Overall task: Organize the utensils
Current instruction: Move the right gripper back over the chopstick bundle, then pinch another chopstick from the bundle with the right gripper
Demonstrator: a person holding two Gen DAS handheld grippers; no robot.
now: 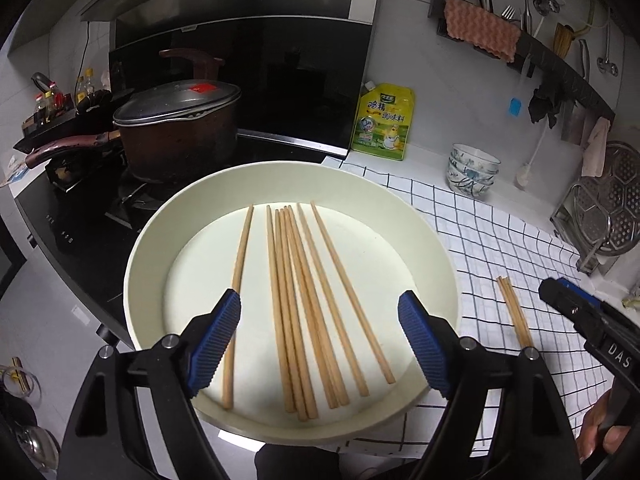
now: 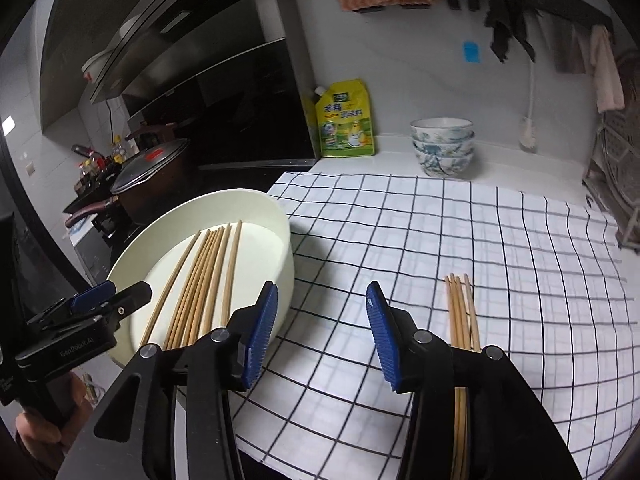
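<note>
L gripper hovers over cream basin, fingers spread wide, nothing between them. Loose chopsticks lie flat on basin floor, tips toward 12 o'clock. One stick lies apart at 10 o'clock of the bunch, its near half passing under the L finger in view; can't tell if touching. Rest fan out slightly toward 5 o'clock.

R gripper over checked cloth, fingers wide apart, empty. Basin sits at its 9 o'clock, wall just beside the left pad. Second small bundle of chopsticks lies on cloth at 3 o'clock of R gripper, running under its right finger arm; contact unclear. Same bundle shows in L view at 4 o'clock of basin, on cloth, outside rim.

Surroundings: lidded dark pot on stove at 11 o'clock of basin. Yellow seasoning pouch against wall at 12 o'clock. Stack of patterned bowls at 1 o'clock on counter, beyond cloth edge. Orange rag hangs on wall rail up at 1 o'clock. Person's hand grips R tool handle, lower R corner of L view.
</note>
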